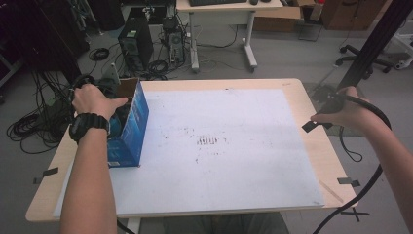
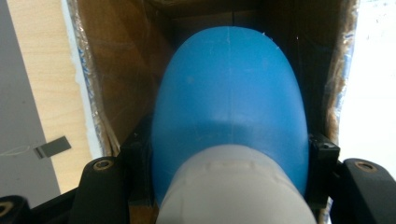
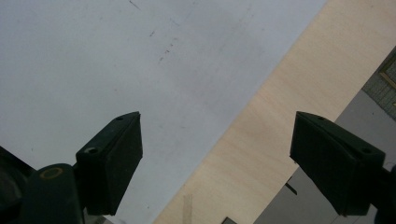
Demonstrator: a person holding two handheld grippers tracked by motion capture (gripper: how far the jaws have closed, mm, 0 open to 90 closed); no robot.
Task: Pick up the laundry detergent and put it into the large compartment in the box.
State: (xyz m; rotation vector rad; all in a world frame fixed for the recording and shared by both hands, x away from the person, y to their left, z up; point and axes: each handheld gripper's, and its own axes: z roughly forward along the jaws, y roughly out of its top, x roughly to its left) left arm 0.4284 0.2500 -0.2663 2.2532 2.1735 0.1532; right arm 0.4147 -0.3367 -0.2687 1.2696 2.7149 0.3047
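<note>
Nearest my left gripper's camera sat a blue plastic bottle [image 2: 229, 107] with a white cap end [image 2: 236, 186], its rounded body pointing toward twelve o'clock into an open cardboard box [image 2: 121, 70]. My left gripper [image 2: 229, 168] was clamped on that bottle, one black jaw pressing at nine o'clock and the other at three o'clock, touching its sides. I judged I held it low and lengthwise so it could slide down between the brown inner walls without catching the torn flap edges.

From the high view, my left hand [image 1: 92, 100] reached into the top of the blue box [image 1: 132, 126], which stood near the table's nine o'clock edge on a white sheet [image 1: 219, 146].

My right gripper [image 3: 215, 158] had its jaws spread wide apart with nothing between them, hovering over the boundary of the sheet and the bare wooden table [image 3: 289, 107]. My right hand [image 1: 341, 109] waited at the table's three o'clock edge, well apart from the box, probably just keeping out of the way.
</note>
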